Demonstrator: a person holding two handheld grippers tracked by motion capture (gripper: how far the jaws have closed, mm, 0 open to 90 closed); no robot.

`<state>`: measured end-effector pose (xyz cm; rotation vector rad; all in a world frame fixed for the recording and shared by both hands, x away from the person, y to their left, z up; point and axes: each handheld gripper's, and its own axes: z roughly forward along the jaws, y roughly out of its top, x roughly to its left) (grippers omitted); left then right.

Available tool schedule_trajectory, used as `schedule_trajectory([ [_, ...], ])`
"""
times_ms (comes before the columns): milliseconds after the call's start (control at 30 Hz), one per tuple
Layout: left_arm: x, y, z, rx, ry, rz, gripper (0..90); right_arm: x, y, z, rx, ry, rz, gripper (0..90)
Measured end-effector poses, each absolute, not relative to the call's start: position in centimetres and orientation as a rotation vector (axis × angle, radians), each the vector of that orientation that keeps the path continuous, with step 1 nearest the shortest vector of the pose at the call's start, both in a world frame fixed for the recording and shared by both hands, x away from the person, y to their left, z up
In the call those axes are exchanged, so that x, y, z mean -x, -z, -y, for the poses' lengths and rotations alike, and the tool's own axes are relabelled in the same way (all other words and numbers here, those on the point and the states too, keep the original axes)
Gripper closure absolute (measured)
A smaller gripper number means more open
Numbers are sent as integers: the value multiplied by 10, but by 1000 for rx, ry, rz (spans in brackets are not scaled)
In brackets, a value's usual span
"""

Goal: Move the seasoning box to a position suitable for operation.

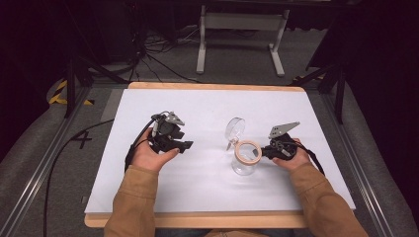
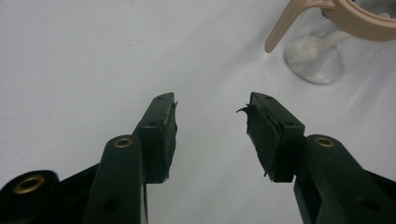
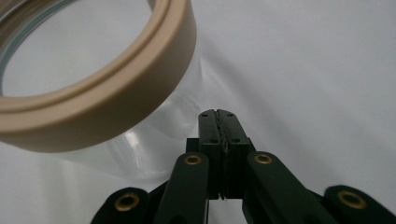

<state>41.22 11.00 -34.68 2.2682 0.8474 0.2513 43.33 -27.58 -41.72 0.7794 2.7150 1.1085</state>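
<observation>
Matte white table point(image 1: 207, 192), clear glass jar point(image 1: 244, 165), beige ring, right hand-held gripper point(image 3: 218, 114) pressed together empty, left hand-held gripper point(image 2: 210, 109) apart.

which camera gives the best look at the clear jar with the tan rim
The high view: there the whole jar stands on the white table, with its tan rim and its clear lid flipped open. The right gripper view catches part of the rim and glass wall close up. The left gripper view catches the rim's edge and the lid at its top corner.

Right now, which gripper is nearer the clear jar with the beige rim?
Right. The right gripper, jaws shut, sits right beside the jar at rim height. The left gripper, jaws open and empty, rests well off to the jar's left.
</observation>
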Motion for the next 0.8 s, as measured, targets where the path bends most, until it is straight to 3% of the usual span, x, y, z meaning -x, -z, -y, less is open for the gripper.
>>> schedule_trajectory([
  [800, -421, 346, -97, -2259, -296, -770, 519, -400, 419, 246, -598, -1035, -2843, 896],
])
